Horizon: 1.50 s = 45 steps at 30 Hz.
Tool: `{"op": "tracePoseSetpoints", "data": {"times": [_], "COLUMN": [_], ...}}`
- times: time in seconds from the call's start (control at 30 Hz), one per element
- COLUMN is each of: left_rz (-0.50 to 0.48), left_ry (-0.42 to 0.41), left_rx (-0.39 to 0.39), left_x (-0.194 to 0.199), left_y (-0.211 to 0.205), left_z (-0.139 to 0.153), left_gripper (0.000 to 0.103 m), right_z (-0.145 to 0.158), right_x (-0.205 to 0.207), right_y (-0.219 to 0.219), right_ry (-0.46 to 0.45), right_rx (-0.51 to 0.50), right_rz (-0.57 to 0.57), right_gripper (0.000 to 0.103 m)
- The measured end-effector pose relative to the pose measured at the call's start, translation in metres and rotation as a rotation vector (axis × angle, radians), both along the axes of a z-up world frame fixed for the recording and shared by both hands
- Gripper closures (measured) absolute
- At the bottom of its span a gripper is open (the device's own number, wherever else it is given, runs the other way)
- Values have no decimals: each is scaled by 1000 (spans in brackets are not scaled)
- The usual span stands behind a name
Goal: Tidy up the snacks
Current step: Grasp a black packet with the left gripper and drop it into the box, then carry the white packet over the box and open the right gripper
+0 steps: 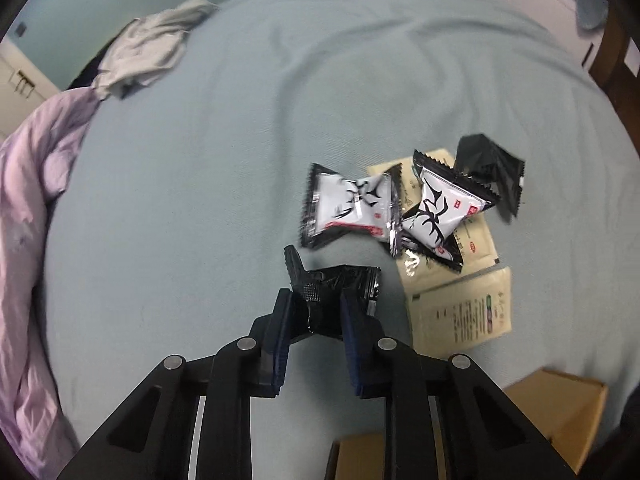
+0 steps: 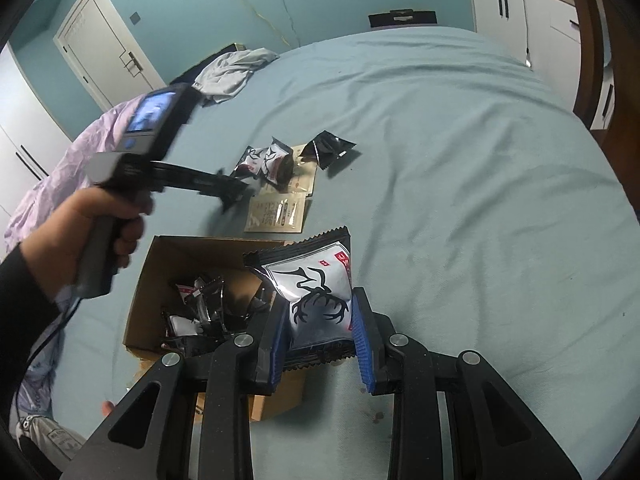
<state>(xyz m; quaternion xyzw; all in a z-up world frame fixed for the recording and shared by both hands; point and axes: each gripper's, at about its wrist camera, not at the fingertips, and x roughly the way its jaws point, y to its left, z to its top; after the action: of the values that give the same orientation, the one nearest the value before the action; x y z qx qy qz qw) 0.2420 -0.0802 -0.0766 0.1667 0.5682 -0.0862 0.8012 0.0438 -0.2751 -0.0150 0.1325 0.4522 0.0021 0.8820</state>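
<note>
My left gripper [image 1: 316, 300] is shut on a black snack packet [image 1: 340, 284] and holds it just above the bed. Ahead of it lie two white-and-black snack packets [image 1: 352, 208] [image 1: 440, 212], another black packet [image 1: 488, 168] and beige sachets [image 1: 460, 312]. My right gripper [image 2: 320, 320] is shut on a white-and-black deer-print packet [image 2: 316, 292] at the right edge of an open cardboard box [image 2: 160, 264] that holds several packets. The left gripper [image 2: 236, 196] also shows in the right wrist view, blurred, near the pile [image 2: 272, 160].
The bed has a light blue sheet [image 1: 200, 160]. A purple quilt [image 1: 24, 220] lies at the left and grey clothing [image 1: 148, 48] at the far left corner. The box [image 1: 560, 408] sits at the lower right in the left wrist view. Cabinets and a door stand beyond the bed.
</note>
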Motion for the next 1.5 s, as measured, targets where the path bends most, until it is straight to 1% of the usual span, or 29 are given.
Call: {"op": "tracePoseSetpoints", "data": {"times": [0.13,0.27,0.37,0.47,0.53,0.6,0.67,0.7,0.77,0.83,0.9,1.0,1.1,1.13,1.23,1.3,1.37,1.4,1.47,1.5], "left_rz": [4,21,9,-11,-16,-25,-41,-48,-52,-51,-48,-43,-59,-70,-69,-69,-59,-50,-26,-7], "left_ry": [-64,-104,-142,-172,-192,-207,-233,-234,-193,-188,-181,-178,-177,-179,-187,-182,-190,-206,-240,-262], "left_rx": [-24,-83,-125,-197,-248,-308,-334,-331,-311,-301,-295,-321,-300,-295,-288,-286,-289,-295,-296,-282], "left_x": [-32,-73,-103,-132,-156,-182,-203,-207,-210,-211,-211,-213,-215,-215,-215,-214,-214,-215,-215,-214], "left_y": [13,30,37,43,44,42,41,40,37,38,39,40,35,33,30,30,31,33,38,41], "left_z": [34,72,97,114,120,120,110,103,87,79,76,71,65,64,64,63,65,67,73,76], "left_gripper": [81,81,81,81,81,81,81,81,80,80,80,79,77,75,75,64,38,33,21,19], "right_z": [1,2,6,9,9,8,7,6,4,4,5,3,0,-1,-6,-8,-8,-8,-7,-7], "right_x": [-1,-3,-7,-10,-11,-12,-12,-12,-11,-10,-8,-6,-2,0,5,8,8,8,8,7], "right_y": [3,8,16,20,23,26,29,30,31,29,27,26,30,32,33,35,35,35,35,35], "right_ry": [-2,-2,-18,-25,-22,-20,-17,-12,0,9,11,18,25,29,39,44,43,41,37,34], "right_rx": [-6,-35,-75,-79,-89,-116,-130,-130,-129,-118,-110,-104,-129,-138,-151,-154,-152,-150,-145,-145], "right_rz": [-5,-11,-4,5,4,2,6,7,5,-6,-18,-22,-14,-12,-4,0,1,1,2,5], "right_gripper": [75,75,75,75,75,75,75,75,75,75,75,75,75,75,75,75,75,76,75,75]}}
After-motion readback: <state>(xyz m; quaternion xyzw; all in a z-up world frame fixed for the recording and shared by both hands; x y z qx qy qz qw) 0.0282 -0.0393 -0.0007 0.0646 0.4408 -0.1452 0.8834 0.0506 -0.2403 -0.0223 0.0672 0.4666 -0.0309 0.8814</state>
